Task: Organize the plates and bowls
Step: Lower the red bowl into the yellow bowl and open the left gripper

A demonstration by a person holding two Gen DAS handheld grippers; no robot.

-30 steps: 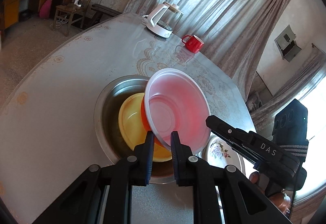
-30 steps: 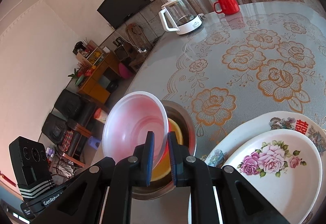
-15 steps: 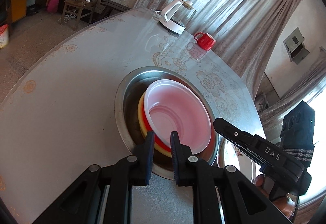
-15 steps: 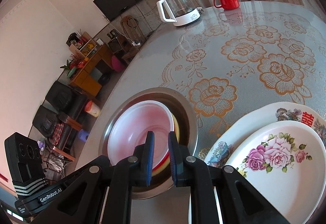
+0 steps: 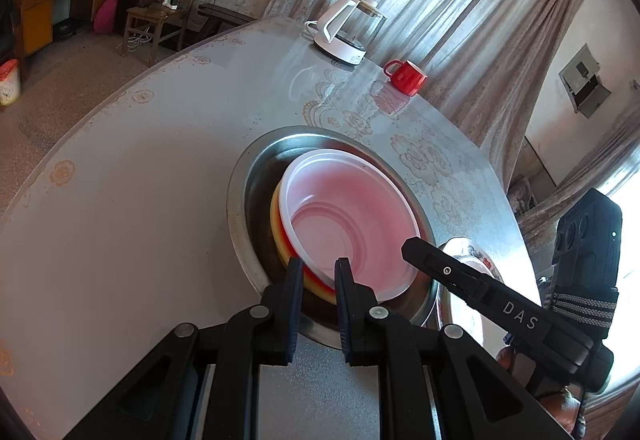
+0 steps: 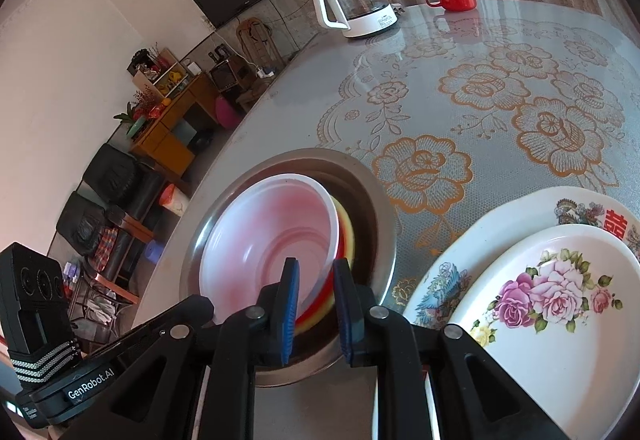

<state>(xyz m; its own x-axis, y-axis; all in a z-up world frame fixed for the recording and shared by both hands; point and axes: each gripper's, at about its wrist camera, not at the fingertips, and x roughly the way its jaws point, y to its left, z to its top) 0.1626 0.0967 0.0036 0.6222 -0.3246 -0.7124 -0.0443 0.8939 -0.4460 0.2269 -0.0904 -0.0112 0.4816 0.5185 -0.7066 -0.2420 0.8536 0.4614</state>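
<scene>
A white bowl with a pink inside lies nested on a red bowl and a yellow bowl inside a steel basin. My left gripper has its jaws slightly parted around the bowl's near rim. My right gripper stands the same way around the rim on the other side of the bowl. I cannot tell if either still pinches the rim. Two stacked floral plates lie right of the basin.
A white and glass kettle and a red mug stand at the far side of the round table. The table edge curves off to the left above the floor with chairs and cabinets.
Both grippers lowered the tilted white bowl into the basin until it lay flat on the red and yellow bowls. Both jaws now look slightly wider than before.
</scene>
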